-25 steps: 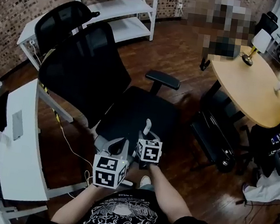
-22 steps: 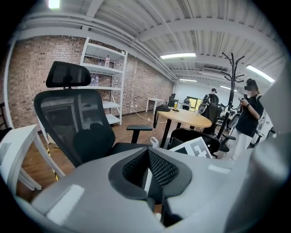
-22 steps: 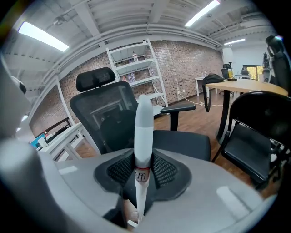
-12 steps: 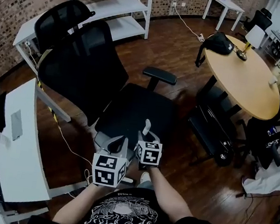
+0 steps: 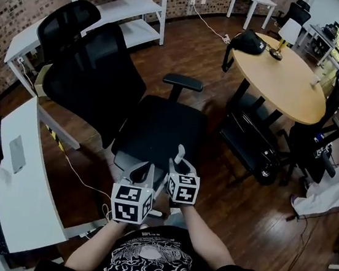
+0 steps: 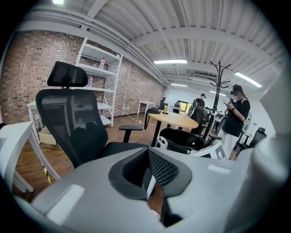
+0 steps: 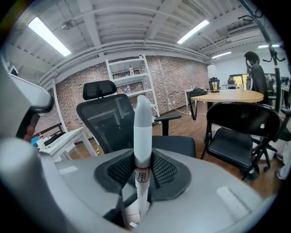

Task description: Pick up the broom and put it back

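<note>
Broom handle (image 7: 142, 132): white, upright, near the person, in front of the chair seat.
Right gripper (image 7: 142, 170): pads pinch the handle.
Left gripper (image 6: 148, 152): jaws pressed together, empty, just left of the right one.
Office chair (image 5: 158, 130): black, beyond both grippers.
Round table (image 5: 282, 78): far right.

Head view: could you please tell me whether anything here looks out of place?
A loose white cable trails across the floor from under the desk, beside the chair, and could be a trip hazard. Nothing looks spilled or broken.
</note>
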`<state>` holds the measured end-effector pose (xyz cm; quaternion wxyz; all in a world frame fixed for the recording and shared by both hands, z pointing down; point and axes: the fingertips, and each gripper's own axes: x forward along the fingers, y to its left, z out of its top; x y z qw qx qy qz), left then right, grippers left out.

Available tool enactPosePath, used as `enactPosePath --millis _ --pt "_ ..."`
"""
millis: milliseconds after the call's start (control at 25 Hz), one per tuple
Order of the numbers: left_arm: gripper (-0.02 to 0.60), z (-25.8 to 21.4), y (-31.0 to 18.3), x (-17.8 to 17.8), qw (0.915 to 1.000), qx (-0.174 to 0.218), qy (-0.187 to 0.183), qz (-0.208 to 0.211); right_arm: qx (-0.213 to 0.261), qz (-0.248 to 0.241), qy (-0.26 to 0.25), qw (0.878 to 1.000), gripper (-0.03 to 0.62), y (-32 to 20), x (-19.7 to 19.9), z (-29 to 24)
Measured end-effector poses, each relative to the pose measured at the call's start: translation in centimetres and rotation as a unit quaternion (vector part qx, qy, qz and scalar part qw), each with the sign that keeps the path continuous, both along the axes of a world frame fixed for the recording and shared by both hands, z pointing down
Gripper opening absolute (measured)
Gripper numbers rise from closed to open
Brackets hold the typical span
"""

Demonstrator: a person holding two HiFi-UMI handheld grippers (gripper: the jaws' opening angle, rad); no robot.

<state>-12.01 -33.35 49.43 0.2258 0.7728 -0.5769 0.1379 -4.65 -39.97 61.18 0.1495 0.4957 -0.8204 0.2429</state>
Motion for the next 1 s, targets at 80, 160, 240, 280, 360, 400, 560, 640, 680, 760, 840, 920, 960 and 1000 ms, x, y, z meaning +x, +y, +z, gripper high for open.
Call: enactPosePath --millis 80,160,240,280,360,400,560,640,680,760,840,920,960,1000 --pt "0.006 -0.1 0.9 0.4 0.9999 0.003 0.002 0.010 0.006 0.005 0.001 1.000 0.098 1.2 0.3 -0.5" --pt "0.006 -0.3 1.7 0.7 0.9998 0.006 0.004 0.020 0.011 0.011 0.000 1.000 0.098 2.6 0.6 -1.0" --pt "0.006 -0.3 2.5 1.1 0.9996 0.008 0.007 0.028 0.015 0.016 -0.005 1.000 0.098 4.0 0.9 -1.6" --pt "0.006 -0.3 2.9 1.3 0.9994 0.009 0.009 0.032 0.018 0.018 -0.007 1.000 0.098 4.9 1.1 -2.0" --pt "0.006 -0.3 3.7 1.8 0.9991 0.011 0.013 0.039 0.026 0.018 -0.008 0.999 0.098 6.6 1.5 -2.7" --pt "0.006 -0.3 4.0 2.0 0.9989 0.012 0.015 0.043 0.031 0.017 -0.008 0.999 0.098 7.4 1.6 -3.1" --pt "0.006 -0.2 5.4 2.9 0.9978 0.013 0.023 0.060 0.059 0.010 -0.002 0.998 0.098 10.4 1.7 -5.1" --pt "0.006 -0.1 6.2 3.7 0.9969 0.013 0.027 0.073 0.072 0.010 0.005 0.997 0.098 11.8 1.9 -6.1" --pt "0.006 -0.1 6.6 4.2 0.9963 0.013 0.030 0.079 0.078 0.013 0.009 0.997 0.098 12.3 2.1 -6.6" --pt "0.006 -0.1 7.1 5.0 0.9952 0.016 0.035 0.090 0.090 0.022 0.015 0.996 0.098 13.2 3.0 -7.7" --pt "0.006 -0.2 7.3 5.6 0.9943 0.021 0.039 0.097 0.105 0.033 0.018 0.994 0.098 13.6 4.0 -9.1" --pt "0.006 -0.5 7.4 6.2 0.9934 0.027 0.045 0.102 0.118 0.044 0.018 0.992 0.097 13.9 5.2 -10.7" --pt "0.006 -0.7 7.5 6.5 0.9929 0.031 0.048 0.105 0.121 0.051 0.016 0.991 0.097 14.0 5.8 -11.5" --pt "0.006 -0.9 7.6 6.8 0.9923 0.034 0.053 0.106 0.124 0.058 0.014 0.990 0.097 14.1 6.5 -12.3"
